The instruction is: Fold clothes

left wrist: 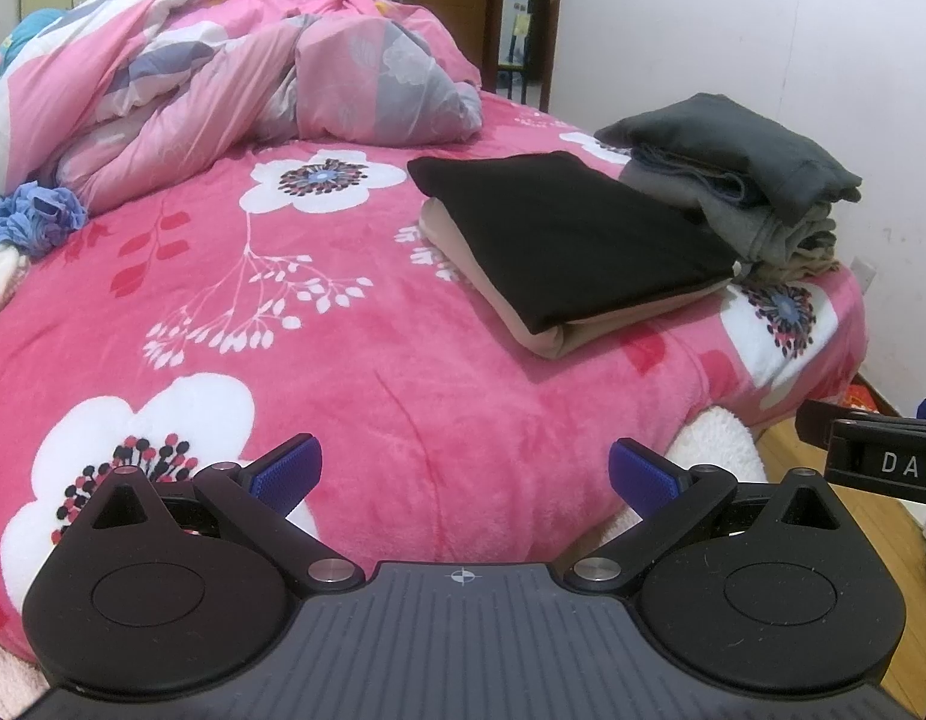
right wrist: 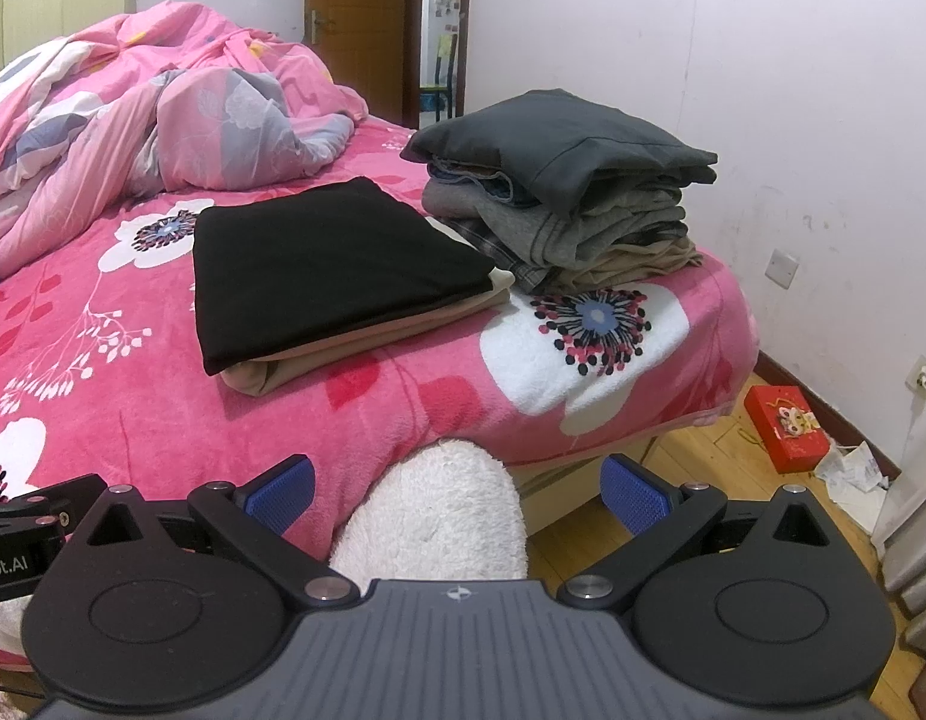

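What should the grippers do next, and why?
Probably swing the left gripper toward the crumpled blue garment at the bed's left. Both it and the right gripper are open and empty, the black garment and grey stack already look folded.

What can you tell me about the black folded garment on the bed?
The black garment is a flat, neat rectangle of matte, soft-looking fabric. It lies on a folded beige garment, whose edges show beneath it, on the pink floral blanket. The stack of grey clothes stands at its right. No gripper touches it.
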`<action>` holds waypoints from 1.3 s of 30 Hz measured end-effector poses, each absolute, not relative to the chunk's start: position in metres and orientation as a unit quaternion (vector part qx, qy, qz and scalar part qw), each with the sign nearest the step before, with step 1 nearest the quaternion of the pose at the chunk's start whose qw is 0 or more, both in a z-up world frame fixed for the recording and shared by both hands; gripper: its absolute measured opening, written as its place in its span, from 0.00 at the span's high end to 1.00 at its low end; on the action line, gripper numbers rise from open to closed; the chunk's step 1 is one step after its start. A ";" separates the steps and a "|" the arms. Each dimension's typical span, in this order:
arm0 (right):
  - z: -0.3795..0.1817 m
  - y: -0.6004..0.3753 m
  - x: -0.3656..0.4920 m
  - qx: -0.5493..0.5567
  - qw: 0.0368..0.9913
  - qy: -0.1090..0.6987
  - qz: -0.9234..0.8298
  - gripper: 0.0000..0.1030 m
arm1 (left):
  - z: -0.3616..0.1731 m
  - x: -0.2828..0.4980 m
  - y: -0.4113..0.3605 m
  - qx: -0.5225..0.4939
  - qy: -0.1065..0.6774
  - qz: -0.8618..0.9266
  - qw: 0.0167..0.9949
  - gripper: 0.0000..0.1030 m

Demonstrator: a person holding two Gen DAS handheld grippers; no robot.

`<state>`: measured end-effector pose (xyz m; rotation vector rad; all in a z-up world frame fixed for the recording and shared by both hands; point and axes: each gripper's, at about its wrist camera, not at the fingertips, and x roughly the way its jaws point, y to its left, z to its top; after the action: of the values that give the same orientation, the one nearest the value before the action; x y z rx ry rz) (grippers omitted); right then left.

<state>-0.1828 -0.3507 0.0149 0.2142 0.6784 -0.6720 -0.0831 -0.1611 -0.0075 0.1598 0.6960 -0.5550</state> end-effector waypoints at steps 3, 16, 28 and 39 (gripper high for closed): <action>0.015 -0.351 -0.183 0.103 0.882 0.326 -0.323 0.00 | -0.008 -0.083 -0.161 0.077 0.337 -0.268 0.899 0.00; 0.014 -0.353 -0.181 0.104 0.881 0.329 -0.323 0.00 | -0.008 -0.082 -0.161 0.078 0.338 -0.266 0.899 0.00; 0.014 -0.352 -0.180 0.102 0.882 0.328 -0.321 0.00 | -0.007 -0.081 -0.161 0.077 0.337 -0.267 0.900 0.00; 0.014 -0.351 -0.179 0.101 0.883 0.328 -0.320 0.00 | -0.006 -0.080 -0.162 0.077 0.337 -0.265 0.900 0.00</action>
<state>-0.1788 -0.3507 0.0140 0.2097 0.6839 -0.6660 -0.0797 -0.1616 -0.0063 0.1596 0.6963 -0.5479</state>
